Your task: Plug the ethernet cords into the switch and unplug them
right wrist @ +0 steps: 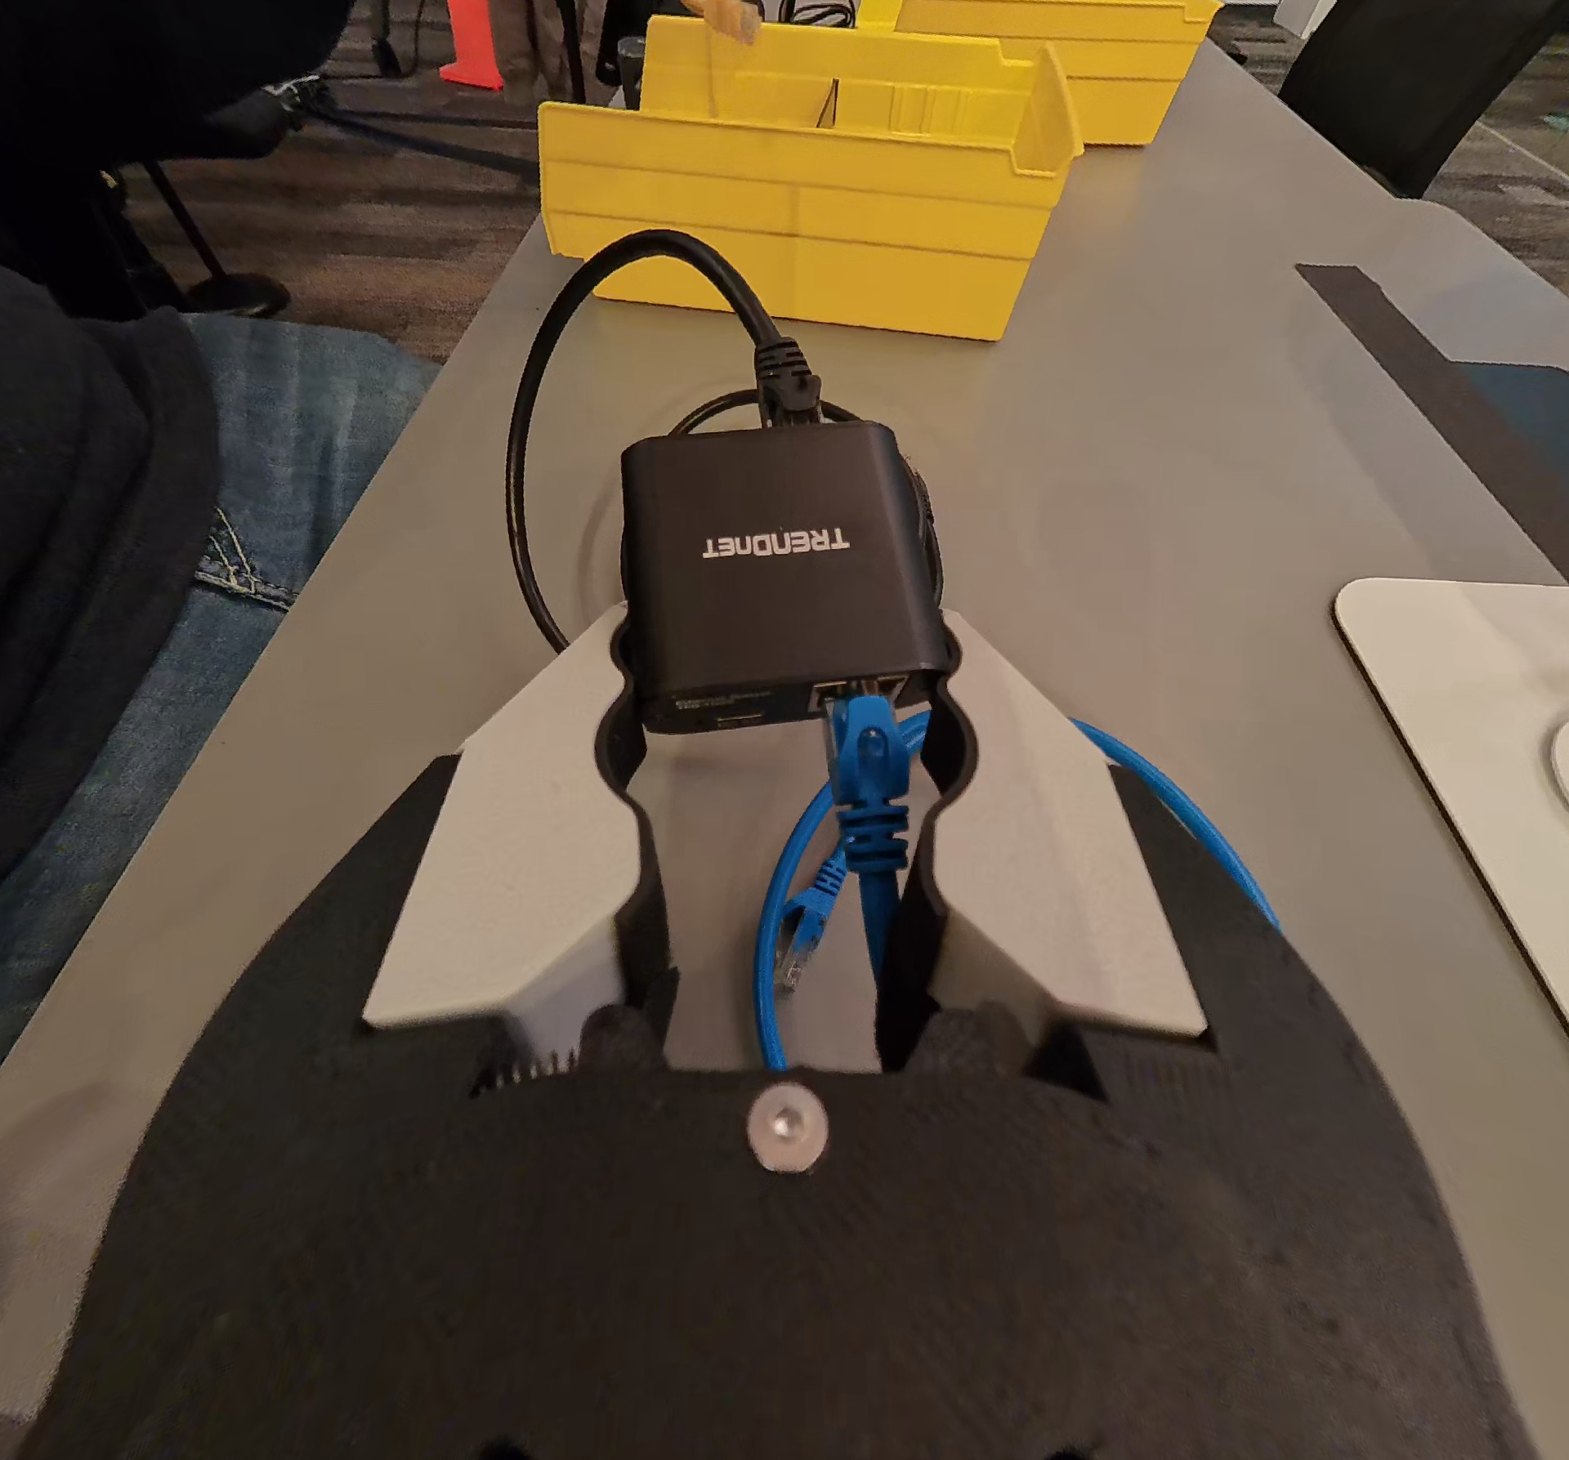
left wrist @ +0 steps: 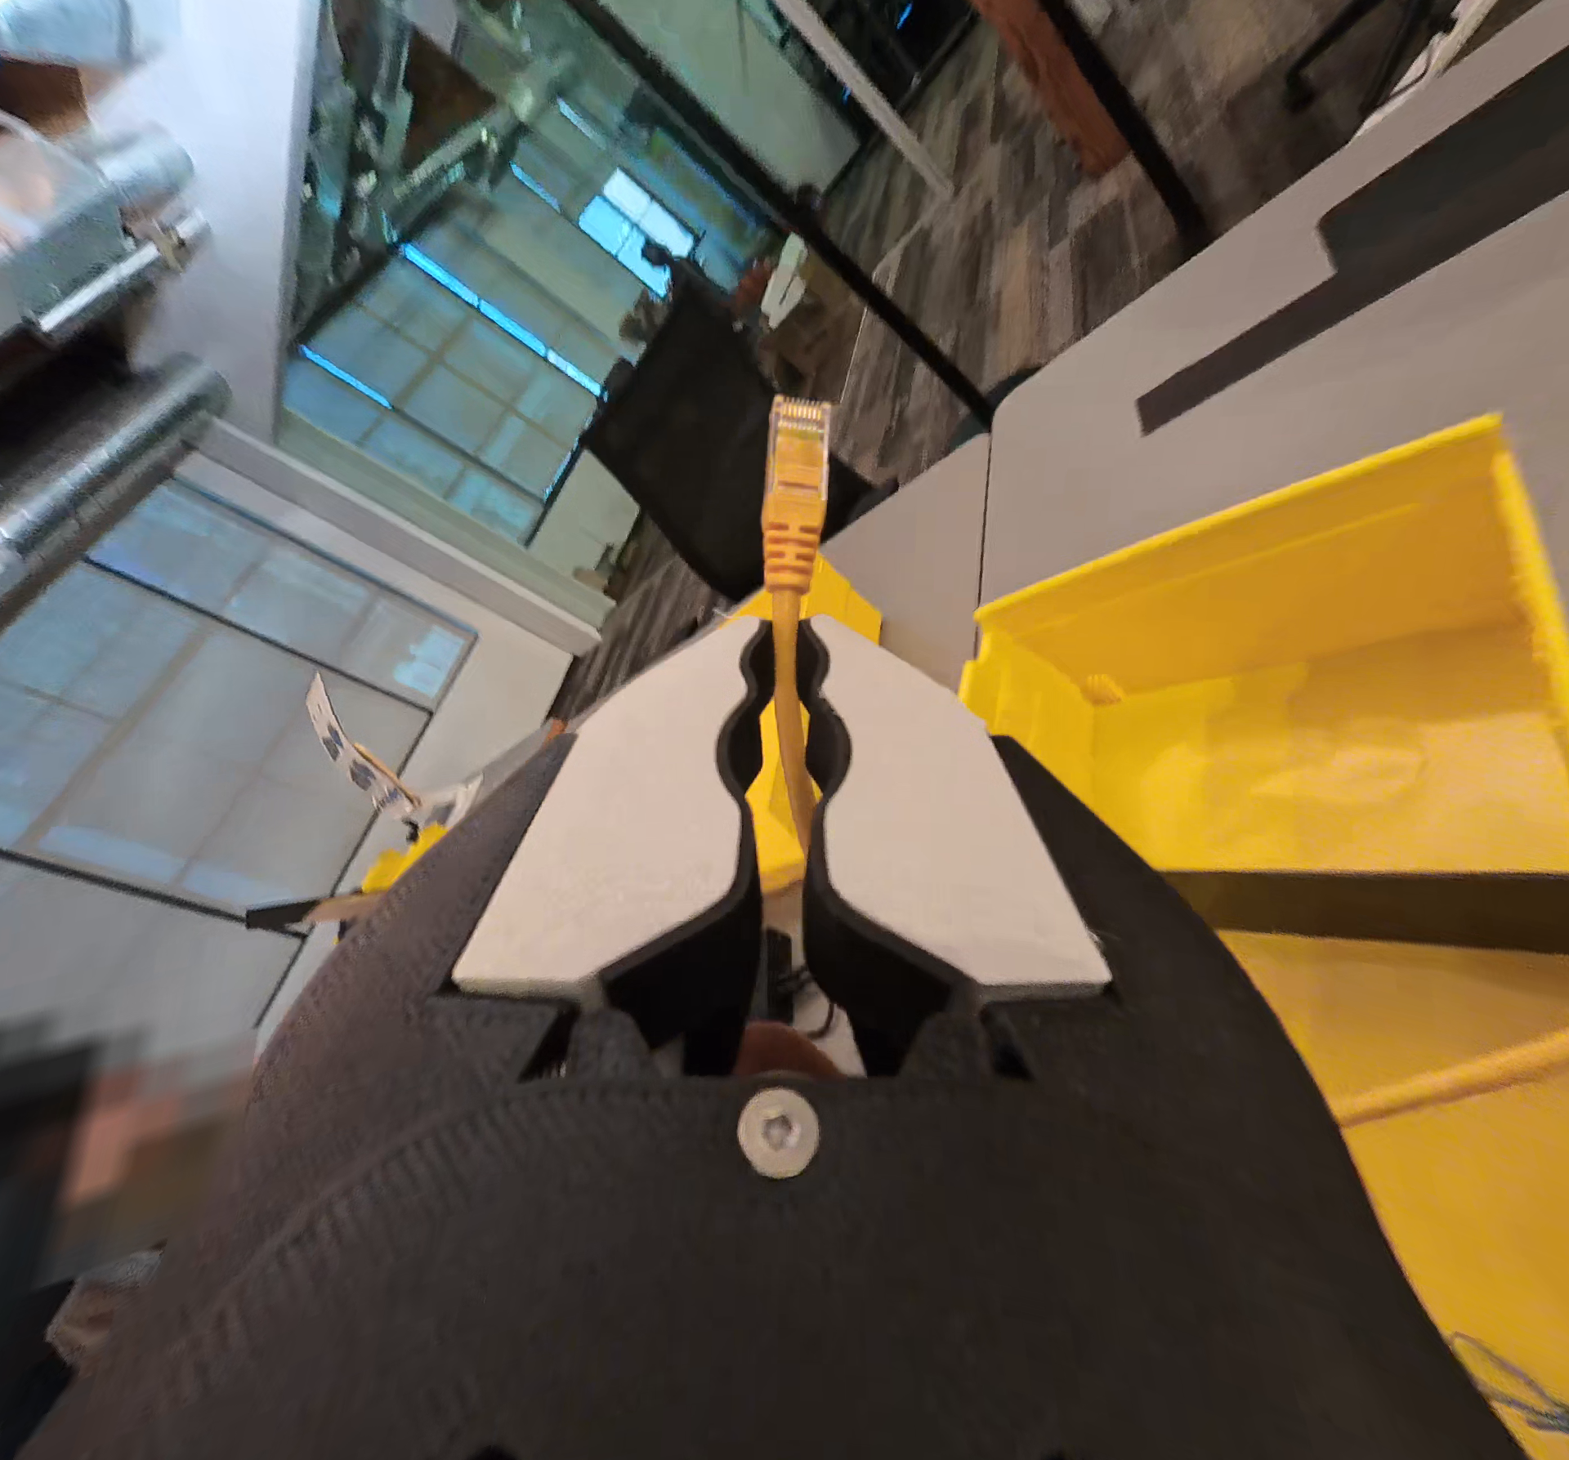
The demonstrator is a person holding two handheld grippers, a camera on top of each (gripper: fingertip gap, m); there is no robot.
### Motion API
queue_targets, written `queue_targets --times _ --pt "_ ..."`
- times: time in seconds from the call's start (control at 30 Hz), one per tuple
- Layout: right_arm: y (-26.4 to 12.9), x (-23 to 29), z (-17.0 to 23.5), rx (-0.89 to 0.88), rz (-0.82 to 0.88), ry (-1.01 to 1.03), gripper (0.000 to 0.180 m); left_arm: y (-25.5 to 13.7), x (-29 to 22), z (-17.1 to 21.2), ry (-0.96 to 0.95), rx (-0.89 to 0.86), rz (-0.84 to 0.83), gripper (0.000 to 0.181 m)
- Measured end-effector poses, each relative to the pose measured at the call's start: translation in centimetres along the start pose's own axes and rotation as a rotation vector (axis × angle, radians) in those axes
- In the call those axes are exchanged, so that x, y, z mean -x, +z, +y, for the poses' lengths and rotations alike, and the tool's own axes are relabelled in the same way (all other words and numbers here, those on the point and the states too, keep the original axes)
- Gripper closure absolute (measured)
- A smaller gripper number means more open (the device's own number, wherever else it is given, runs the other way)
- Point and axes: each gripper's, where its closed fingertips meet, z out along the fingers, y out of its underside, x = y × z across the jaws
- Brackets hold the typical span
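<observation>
My left gripper [left wrist: 785, 642] is shut on a yellow ethernet cord [left wrist: 790, 723], gripping it just behind the boot. Its plug [left wrist: 798, 451] sticks out past the fingertips, raised in the air. In the right wrist view a black switch [right wrist: 777, 553] lies on the grey table [right wrist: 1146, 443]. My right gripper [right wrist: 785, 647] has its fingertips against the two sides of the switch's near end. A blue ethernet cord [right wrist: 870, 791] is plugged into a port on the near face, and its other plug [right wrist: 802, 927] lies loose between the fingers. A black cord [right wrist: 543, 418] is plugged into the far side.
Yellow bins [right wrist: 798, 205] stand on the table behind the switch; one also shows in the left wrist view [left wrist: 1273, 655]. A yellow plug [right wrist: 732, 14] hangs above the bins. A white pad [right wrist: 1460, 706] lies at the right. A person's legs [right wrist: 127, 570] are at the table's left edge.
</observation>
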Motion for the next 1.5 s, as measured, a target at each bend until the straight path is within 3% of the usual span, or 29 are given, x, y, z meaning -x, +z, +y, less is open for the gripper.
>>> queue_targets --times 0.23,0.53,0.63,0.83,1.07,1.23,1.37,1.5 --pt "-0.4 0.0 0.3 0.0 0.001 0.006 0.114 0.4 -5.7 -7.4 0.094 -0.128 0.051 0.176" --pt "-0.8 0.1 0.5 -0.006 -0.001 0.003 0.114 6.6 -13.9 -12.6 0.247 -0.192 -0.03 0.176" --pt "-1.0 0.1 0.6 -0.004 0.001 0.001 0.114 5.8 -16.7 -12.4 0.295 -0.217 -0.043 0.176" --pt "-1.2 0.1 0.8 -0.002 -0.001 0.0 0.114 -0.2 -22.8 -10.4 0.432 -0.326 0.039 0.175" --pt "-0.8 0.3 0.9 0.006 -0.01 0.002 0.114 -6.3 -28.5 -6.1 0.544 -0.395 0.295 0.175" --pt "-0.8 0.4 1.1 0.012 -0.016 0.005 0.115 -9.1 -30.8 -3.1 0.542 -0.391 0.572 0.17" --pt "-0.8 0.6 1.4 0.025 -0.026 0.002 0.114 -10.3 -31.4 -0.7 0.516 -0.342 0.686 0.165" --pt "-0.9 0.7 1.6 0.027 -0.036 0.009 0.114 -11.8 -31.5 0.7 0.447 -0.285 0.83 0.144"
